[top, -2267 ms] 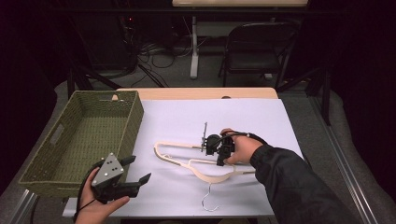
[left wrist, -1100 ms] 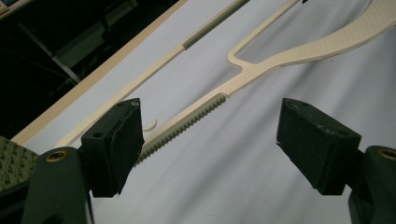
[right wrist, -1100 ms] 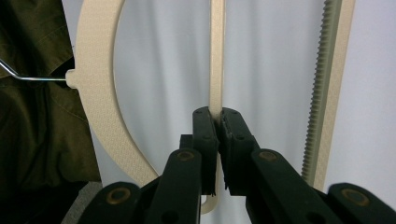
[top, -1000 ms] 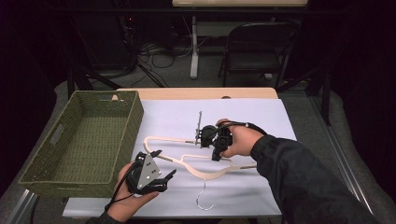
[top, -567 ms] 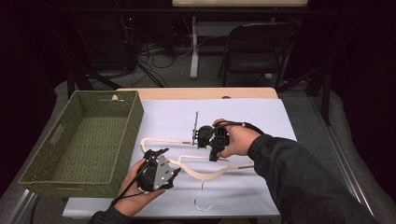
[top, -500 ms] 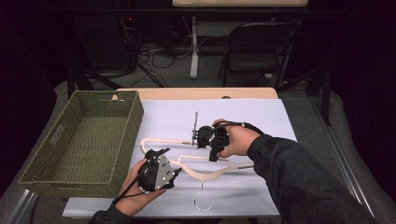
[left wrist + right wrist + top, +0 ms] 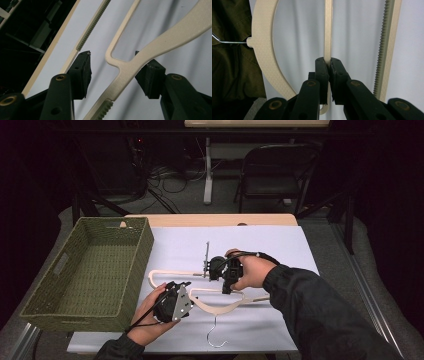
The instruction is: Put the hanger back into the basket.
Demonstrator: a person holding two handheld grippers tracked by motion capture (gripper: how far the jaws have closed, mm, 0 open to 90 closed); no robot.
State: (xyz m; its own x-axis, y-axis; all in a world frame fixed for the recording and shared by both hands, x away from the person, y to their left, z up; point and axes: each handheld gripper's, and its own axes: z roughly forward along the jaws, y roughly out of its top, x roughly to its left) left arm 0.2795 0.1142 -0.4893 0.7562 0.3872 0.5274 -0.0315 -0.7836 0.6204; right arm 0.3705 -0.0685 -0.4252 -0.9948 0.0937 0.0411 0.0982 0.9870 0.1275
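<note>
**Two grippers at a cream hanger on a white-covered table**

Left to right: green woven basket [image 7: 90,270]; left gripper [image 7: 182,292], jaws spread astride the hanger [image 7: 215,306]; right gripper [image 7: 226,281], jaws pinching its thin bar. White sheet [image 7: 270,245] covers the table; folding chair [image 7: 277,175] stands behind, room dark.

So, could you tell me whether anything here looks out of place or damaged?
Nothing stands out: the two cream plastic hangers lie overlapping on the white cloth, intact, beside the green woven basket.
</note>
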